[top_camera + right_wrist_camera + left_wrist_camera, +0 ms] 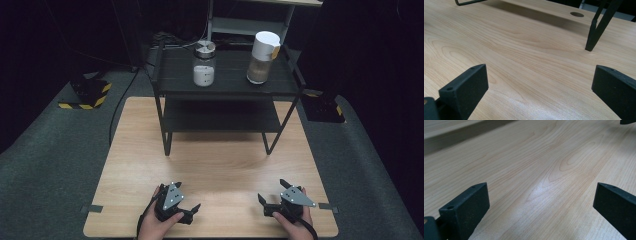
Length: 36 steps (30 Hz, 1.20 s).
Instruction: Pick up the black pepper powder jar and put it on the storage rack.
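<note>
Both tools rest low on the near edge of the bench point(210, 165), each held in one hand, and both have their jaws wide apart with nothing between them. The left tool point(192, 210) and the right tool point(261, 200) point toward each other across bare wood.

Beyond them stands the black rack point(165, 82), the largest thing on the bench, and everything else is placed relative to it. On its top shelf, toward the right end, stands a tall canister point(262, 57) with a white lid and brown content. Toward the left end stands a smaller glass jar point(204, 64) with a metal lid and white powder. Both are well apart from the tools, so I judge that the reaching has not yet begun.

The risk, in my opinion, is the height: the canister is tall and narrow, and a touch from one jaw only could tip it off the shelf. The raised side rails of the rack may also catch a tool coming in.

The high view gives the jars and the shelves. The right gripper view adds a rack leg point(596, 35) standing on the wood, and the left gripper view gives mostly the wood grain.
</note>
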Each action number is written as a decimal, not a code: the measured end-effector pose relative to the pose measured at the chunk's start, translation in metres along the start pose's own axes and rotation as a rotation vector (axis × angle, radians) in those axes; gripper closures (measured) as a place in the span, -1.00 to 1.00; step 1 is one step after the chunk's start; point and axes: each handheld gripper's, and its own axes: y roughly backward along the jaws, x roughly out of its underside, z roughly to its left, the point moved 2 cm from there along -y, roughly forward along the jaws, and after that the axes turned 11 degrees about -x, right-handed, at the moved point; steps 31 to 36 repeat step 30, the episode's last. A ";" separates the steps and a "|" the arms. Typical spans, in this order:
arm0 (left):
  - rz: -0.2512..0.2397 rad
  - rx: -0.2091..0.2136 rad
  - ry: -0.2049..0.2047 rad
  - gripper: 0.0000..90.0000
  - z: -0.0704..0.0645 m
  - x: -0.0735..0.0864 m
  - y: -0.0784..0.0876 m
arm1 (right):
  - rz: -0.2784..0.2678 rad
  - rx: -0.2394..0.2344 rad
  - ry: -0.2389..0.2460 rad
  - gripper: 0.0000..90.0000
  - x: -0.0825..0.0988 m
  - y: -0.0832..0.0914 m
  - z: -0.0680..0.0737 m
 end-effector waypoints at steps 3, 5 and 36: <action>0.004 0.000 -0.005 -0.98 -0.001 -0.001 -0.001 | 0.001 0.000 0.003 -0.99 0.000 0.000 0.001; 0.008 0.002 -0.004 -0.98 0.000 -0.001 -0.001 | 0.003 0.001 0.007 -0.99 0.000 0.001 0.002; 0.016 0.020 -0.006 -0.98 0.000 -0.006 -0.007 | -0.013 -0.016 -0.007 -0.99 0.002 0.002 -0.002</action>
